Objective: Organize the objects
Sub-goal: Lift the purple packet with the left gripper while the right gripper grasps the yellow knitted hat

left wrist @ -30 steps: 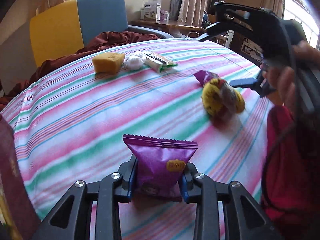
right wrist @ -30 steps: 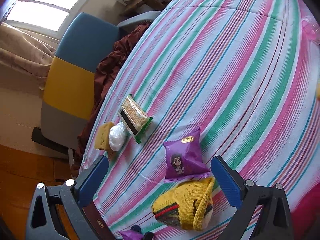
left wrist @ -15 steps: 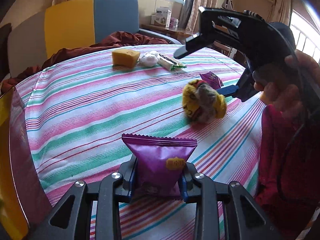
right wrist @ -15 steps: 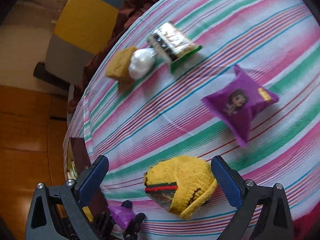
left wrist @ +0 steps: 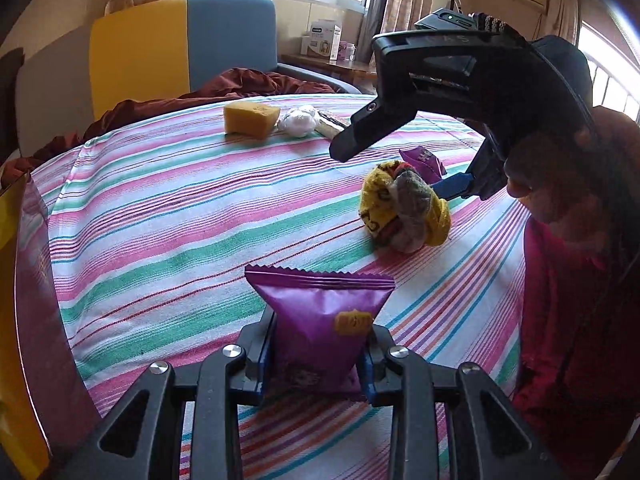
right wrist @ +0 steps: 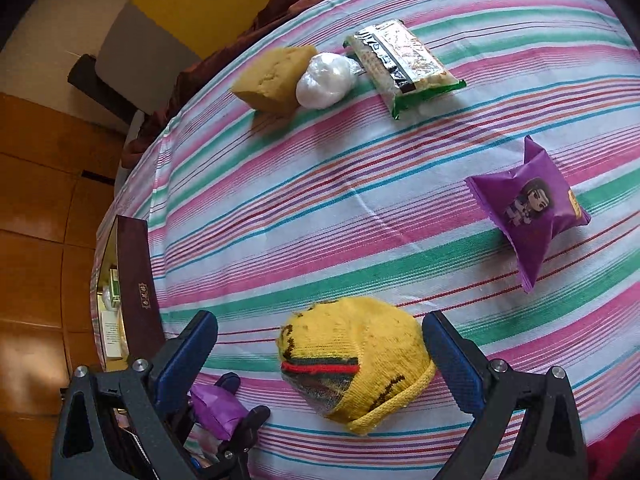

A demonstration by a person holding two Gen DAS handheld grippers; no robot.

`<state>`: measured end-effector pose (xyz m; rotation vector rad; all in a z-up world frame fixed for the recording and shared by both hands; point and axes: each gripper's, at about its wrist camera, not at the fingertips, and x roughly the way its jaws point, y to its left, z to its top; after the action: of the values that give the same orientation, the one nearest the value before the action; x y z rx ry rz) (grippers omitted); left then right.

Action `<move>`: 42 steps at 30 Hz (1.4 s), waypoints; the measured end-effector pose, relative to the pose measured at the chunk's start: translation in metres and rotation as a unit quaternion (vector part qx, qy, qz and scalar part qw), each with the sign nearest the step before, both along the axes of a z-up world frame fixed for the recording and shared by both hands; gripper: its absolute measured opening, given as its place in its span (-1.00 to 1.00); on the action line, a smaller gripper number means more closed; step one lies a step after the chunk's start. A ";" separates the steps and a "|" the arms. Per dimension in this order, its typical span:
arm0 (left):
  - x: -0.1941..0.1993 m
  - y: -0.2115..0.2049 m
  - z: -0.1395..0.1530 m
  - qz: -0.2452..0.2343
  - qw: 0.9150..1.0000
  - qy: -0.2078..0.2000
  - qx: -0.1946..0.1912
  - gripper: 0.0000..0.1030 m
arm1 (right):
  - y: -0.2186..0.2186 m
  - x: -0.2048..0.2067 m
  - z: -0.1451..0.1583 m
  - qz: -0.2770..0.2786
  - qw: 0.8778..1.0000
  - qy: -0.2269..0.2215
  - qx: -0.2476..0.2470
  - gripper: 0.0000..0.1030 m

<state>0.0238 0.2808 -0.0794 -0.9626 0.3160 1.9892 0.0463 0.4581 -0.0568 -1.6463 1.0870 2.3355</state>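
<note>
Since a second ago the right gripper (right wrist: 320,364) has swung over the yellow knit hat (right wrist: 356,364), jaws wide and straddling it, ready to grab, while the left gripper (left wrist: 316,364) stays clamped on its purple snack packet (left wrist: 320,320).

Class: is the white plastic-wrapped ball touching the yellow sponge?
Touching. The right wrist view shows the white ball pressed against the yellow sponge, no cloth between.

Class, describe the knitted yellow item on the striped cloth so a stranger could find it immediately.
Start at the round table under the pink, green and white striped tablecloth. At its near edge, between the open blue pads of the right gripper, lies a rolled yellow knitted woollen bundle. Its red and green bands distinguish it from the purple snack packet beside it.
</note>
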 end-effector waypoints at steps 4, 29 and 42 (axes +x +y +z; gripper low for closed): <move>-0.001 0.000 -0.001 0.002 1.000 -0.004 0.003 -0.34 | -0.005 -0.001 0.000 0.014 1.000 -0.009 0.018 0.99; -0.005 0.000 -0.003 0.005 1.000 -0.015 0.013 -0.33 | 0.004 -0.003 0.007 0.009 0.999 -0.005 0.050 0.84; -0.008 -0.001 -0.004 0.004 1.000 -0.021 0.023 -0.33 | -0.025 -0.007 0.001 0.063 0.987 -0.050 0.142 0.01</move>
<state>0.0157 0.2802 -0.0838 -0.9757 0.2427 1.9730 0.0393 0.4333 -0.0559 -1.7423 0.6134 2.3207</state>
